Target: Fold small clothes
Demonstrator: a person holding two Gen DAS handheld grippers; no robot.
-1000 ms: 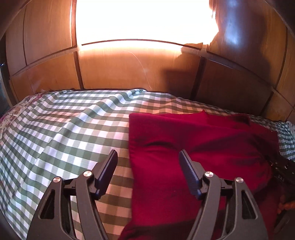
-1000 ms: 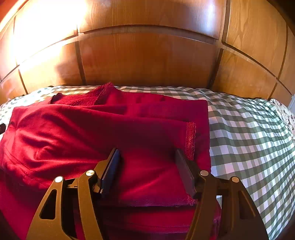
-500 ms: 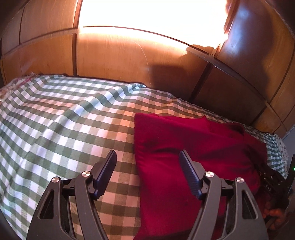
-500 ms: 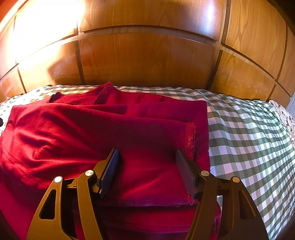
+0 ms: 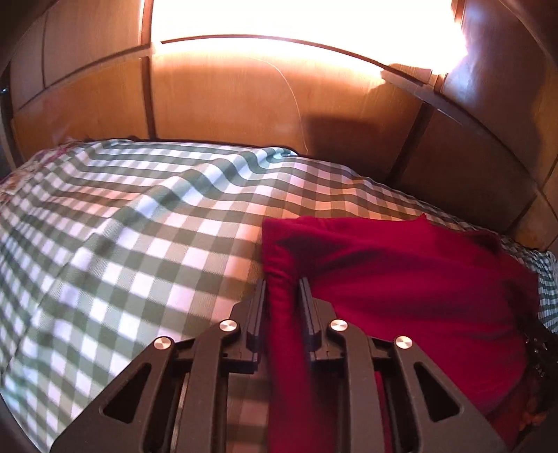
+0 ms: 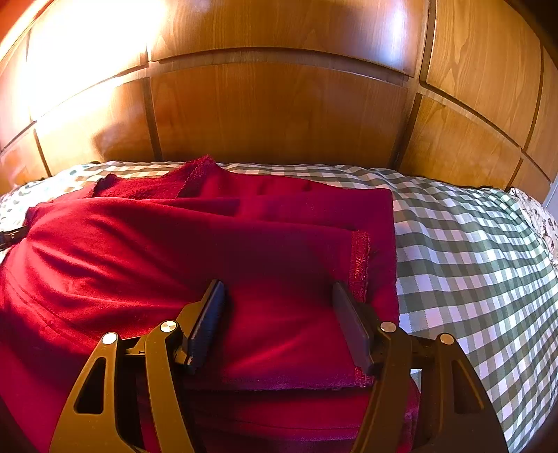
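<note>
A dark red garment lies partly folded on a green and white checked bedcover. In the left wrist view the red garment lies at the right, and my left gripper is shut on a pinched ridge of its left edge. My right gripper is open, its fingers resting over the folded top layer near the garment's hemmed right edge. The other gripper's black body shows at the far right of the left wrist view.
A wooden panelled headboard rises right behind the bed, with bright glare on it. The checked bedcover spreads to the left of the garment. A floral fabric shows at the bed's right edge.
My left gripper has closed on the garment's left edge, which now stands up in a pinched fold between the fingers. The right gripper has stayed open and barely moved.
</note>
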